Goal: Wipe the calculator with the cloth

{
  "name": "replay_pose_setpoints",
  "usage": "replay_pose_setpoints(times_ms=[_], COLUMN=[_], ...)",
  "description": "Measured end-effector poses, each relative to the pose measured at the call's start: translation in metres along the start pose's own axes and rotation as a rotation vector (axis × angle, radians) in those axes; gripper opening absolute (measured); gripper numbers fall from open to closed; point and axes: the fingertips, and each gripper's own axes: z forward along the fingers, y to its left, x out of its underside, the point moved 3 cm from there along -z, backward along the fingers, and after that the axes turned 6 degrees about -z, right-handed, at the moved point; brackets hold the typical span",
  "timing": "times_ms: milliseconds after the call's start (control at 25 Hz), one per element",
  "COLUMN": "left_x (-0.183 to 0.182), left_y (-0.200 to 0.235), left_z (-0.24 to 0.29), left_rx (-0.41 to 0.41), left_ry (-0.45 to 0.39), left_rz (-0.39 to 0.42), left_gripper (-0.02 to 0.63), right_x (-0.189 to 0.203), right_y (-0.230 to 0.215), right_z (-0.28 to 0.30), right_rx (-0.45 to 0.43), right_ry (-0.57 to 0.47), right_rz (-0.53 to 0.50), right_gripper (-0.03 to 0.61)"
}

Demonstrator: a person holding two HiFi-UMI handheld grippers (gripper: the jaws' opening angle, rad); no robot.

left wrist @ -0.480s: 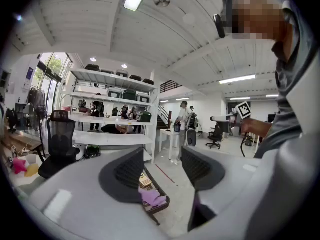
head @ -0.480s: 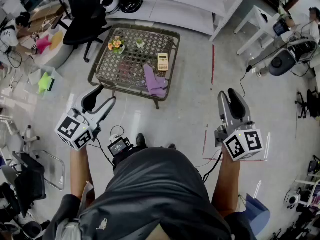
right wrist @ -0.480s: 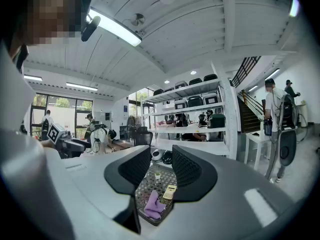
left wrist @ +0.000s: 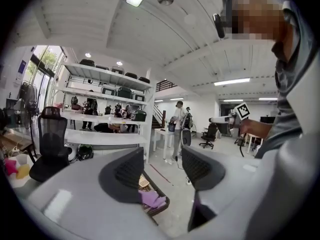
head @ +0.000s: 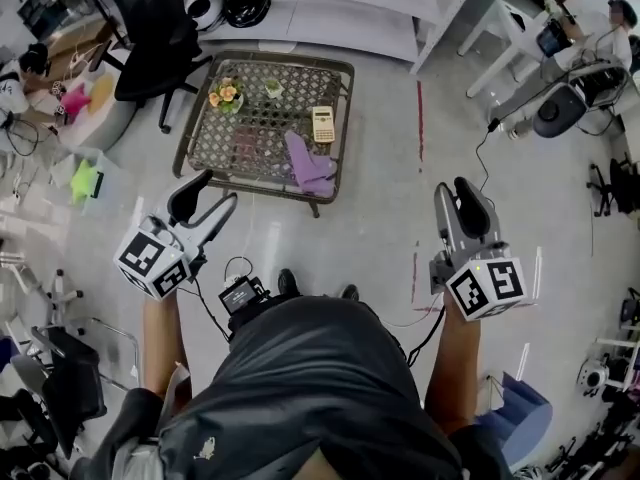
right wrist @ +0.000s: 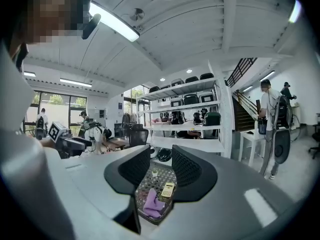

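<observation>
The cream rectangular calculator [head: 323,124] lies on the low, dark-framed wicker table [head: 255,133], toward its 3 o'clock edge. The crumpled purple cloth [head: 308,165] lies just beside the calculator at 7 o'clock. Well short of the table, the left gripper [head: 221,187] and right gripper [head: 453,185] hold their jaws apart, gripping nothing.

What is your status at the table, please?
Left gripper and right gripper both open, empty, short of the table. Calculator untouched beside the purple cloth. Flowers at far corner, not in the way.
</observation>
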Motion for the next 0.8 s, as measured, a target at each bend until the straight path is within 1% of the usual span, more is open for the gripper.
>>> replay_pose_setpoints(times_ms=[120,280,480,640,800], left_x=[0.006,0.012,0.022,0.026,0.029], left_y=[0.009,0.018,0.023,0.02,0.015], left_z=[-0.001,0.001,0.011,0.025,0.041], left_rx=[0.02,0.04,0.071,0.078,0.062], left_ry=[-0.004,0.002,0.007,0.006,0.023], left_rz=[-0.006,-0.02,-0.044,-0.069,-0.067], left_gripper=[0.285,0.284,0.284,0.284,0.284], right_x=[0.002,-0.002,-0.006,0.002,0.017], right_y=[0.007,0.011,0.02,0.01,-0.005], right_z=[0.002,0.005,0.006,0.012,0.031], right_rx=[0.012,0.03,0.025,0.013,-0.02], right_ry=[0.01,-0.004,0.04,0.052,0.064], right_rz=[-0.001,0.026,-0.001,0.002,0.029], right_gripper=[0.117,0.117,0.117,0.117,0.117])
